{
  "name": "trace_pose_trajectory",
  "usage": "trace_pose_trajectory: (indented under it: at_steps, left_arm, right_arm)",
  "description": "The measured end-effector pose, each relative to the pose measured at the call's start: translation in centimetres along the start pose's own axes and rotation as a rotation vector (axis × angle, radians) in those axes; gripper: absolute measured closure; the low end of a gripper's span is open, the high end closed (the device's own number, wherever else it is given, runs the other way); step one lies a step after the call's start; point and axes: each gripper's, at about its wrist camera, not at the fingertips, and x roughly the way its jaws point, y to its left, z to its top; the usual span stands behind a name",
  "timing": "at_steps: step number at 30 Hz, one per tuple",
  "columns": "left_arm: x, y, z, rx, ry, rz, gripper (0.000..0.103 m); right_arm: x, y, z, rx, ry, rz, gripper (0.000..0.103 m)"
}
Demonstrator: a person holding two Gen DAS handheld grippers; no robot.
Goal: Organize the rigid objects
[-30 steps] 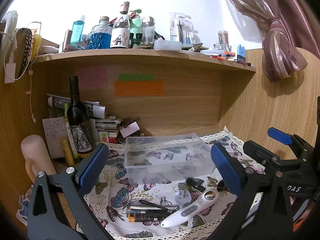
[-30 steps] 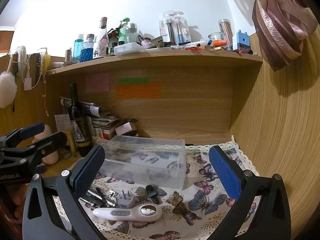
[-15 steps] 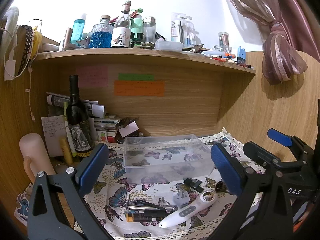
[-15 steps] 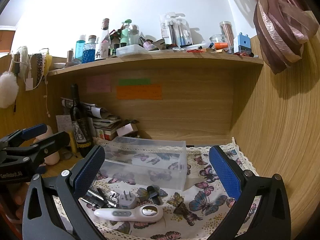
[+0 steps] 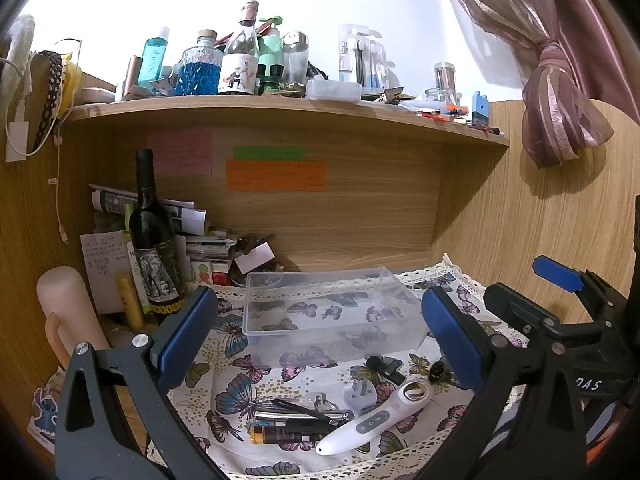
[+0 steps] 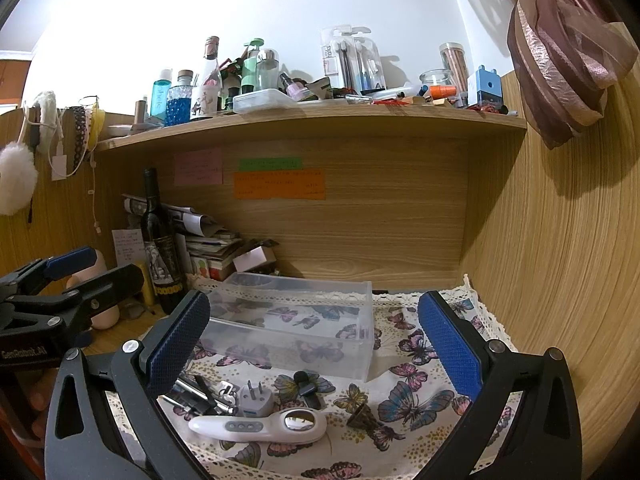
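A clear rectangular plastic bin (image 5: 332, 312) (image 6: 296, 320) sits mid-frame on a butterfly-print cloth with a lace edge (image 5: 224, 400) (image 6: 424, 364), its inside showing only the cloth pattern through the walls. Just below it in the left wrist view lie the small rigid items: a white wand-shaped handheld device with three grey buttons (image 5: 376, 420) (image 6: 260, 426), a white plug adapter (image 5: 359, 393) (image 6: 256, 402) touching its upper side, a small black clip-like piece (image 5: 384, 366) (image 6: 308, 388), a black and silver pen bundle with an orange-ended tube (image 5: 296, 426), and a small dark cone-shaped piece (image 6: 362, 416) lying apart on the right in the right wrist view.

Readable writing is scarce: a teal bottle (image 5: 152, 60) on the top shelf reads "SIDOT" or similar (too blurred to be sure), and the sticky notes carry illegible script. The dark wine bottle with an elephant label (image 5: 154, 240) (image 6: 160, 248) stands upright at left.

The left gripper (image 5: 320, 336) hovers with its blue-padded jaws spread wide, holding nothing; the right gripper (image 6: 312, 340) is likewise spread wide and bare of any load. Each frames the bin between its pads without touching it.

Bare cloth lies right of the bin toward the wooden side wall (image 6: 560, 280); the lace hem marks the near edge.
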Motion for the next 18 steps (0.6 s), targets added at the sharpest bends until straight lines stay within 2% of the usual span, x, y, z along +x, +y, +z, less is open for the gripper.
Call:
trace_pose_trajectory:
  at_steps: [18]
  left_arm:
    - [0.64,0.62,-0.14,-0.015,0.012,-0.024,0.0]
  right_arm:
    - [0.86,-0.29,-0.48,0.009,0.038,0.04,0.0]
